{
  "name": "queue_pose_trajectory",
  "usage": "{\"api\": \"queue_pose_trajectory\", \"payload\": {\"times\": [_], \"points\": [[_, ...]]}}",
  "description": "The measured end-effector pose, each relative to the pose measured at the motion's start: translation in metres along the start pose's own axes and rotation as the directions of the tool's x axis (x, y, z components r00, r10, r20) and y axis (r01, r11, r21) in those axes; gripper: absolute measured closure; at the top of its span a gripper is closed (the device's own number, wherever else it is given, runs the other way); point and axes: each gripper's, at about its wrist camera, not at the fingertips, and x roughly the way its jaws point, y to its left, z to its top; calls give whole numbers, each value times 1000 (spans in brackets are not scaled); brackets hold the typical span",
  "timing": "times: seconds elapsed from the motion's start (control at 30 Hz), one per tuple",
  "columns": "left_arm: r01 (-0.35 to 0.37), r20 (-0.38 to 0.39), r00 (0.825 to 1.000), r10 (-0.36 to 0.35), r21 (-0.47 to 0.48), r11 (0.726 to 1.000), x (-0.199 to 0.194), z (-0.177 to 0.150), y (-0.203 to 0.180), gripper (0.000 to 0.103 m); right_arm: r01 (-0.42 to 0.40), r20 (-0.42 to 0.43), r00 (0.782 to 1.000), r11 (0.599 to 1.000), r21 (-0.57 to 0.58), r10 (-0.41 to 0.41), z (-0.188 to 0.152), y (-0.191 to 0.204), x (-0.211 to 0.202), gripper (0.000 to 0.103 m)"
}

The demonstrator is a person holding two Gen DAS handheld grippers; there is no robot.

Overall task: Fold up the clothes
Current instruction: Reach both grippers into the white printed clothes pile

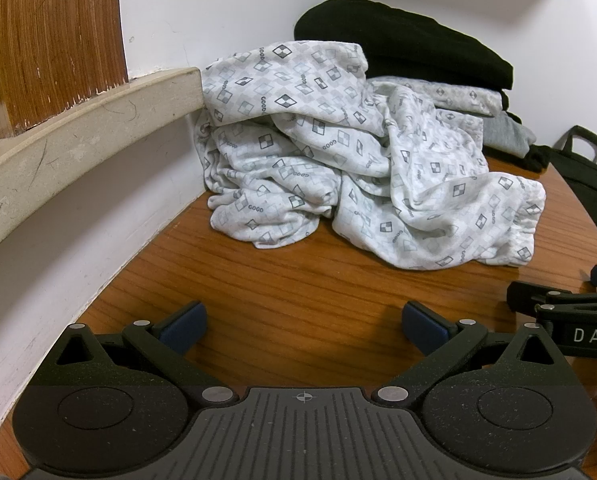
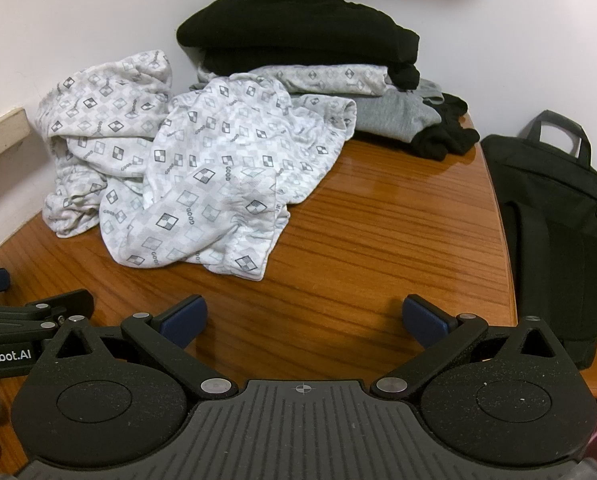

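Note:
A crumpled white garment with a grey checker print lies heaped on the wooden table, against the wall corner. It also shows in the right wrist view. My left gripper is open and empty, low over the table, a short way in front of the garment. My right gripper is open and empty, beside the left one, also short of the garment. Each gripper shows at the edge of the other's view.
A stack of folded clothes, black on top, then printed white and grey, stands at the back of the table. A black bag sits off the table's right edge. A wall ledge runs along the left.

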Motion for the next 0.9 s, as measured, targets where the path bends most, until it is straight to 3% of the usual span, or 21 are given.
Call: {"api": "queue_pose_trajectory", "payload": {"times": [0.23,0.33,0.47,0.6,0.7,0.83,0.87,0.9], "points": [[-3,1,1000,3,-3,1000,-1,0,0,0,-1,0,1000,1000,-1,1,0,0,0,0],[-12,13,1000,12,1,1000,-3,1,-1,0,-51,-2,999,998,-35,51,0,-1,3,0],[-52,50,997,52,11,999,-12,2,-6,0,-195,-54,980,971,-138,189,6,-2,3,0],[-25,65,998,26,-21,999,-18,6,-4,0,-274,-49,962,952,-138,270,14,-16,2,0],[-2,91,996,7,-61,998,-24,9,-1,0,-434,-44,900,901,-10,433,24,-46,5,0],[47,121,992,-34,-104,993,-32,14,1,0,-614,-54,779,778,135,624,35,-80,15,0],[55,126,991,-41,-110,992,-33,15,0,0,-629,-51,767,765,138,640,37,-84,17,0],[61,131,990,-46,-112,992,-34,16,-1,0,-616,-45,781,780,109,623,40,-87,16,0]]}}
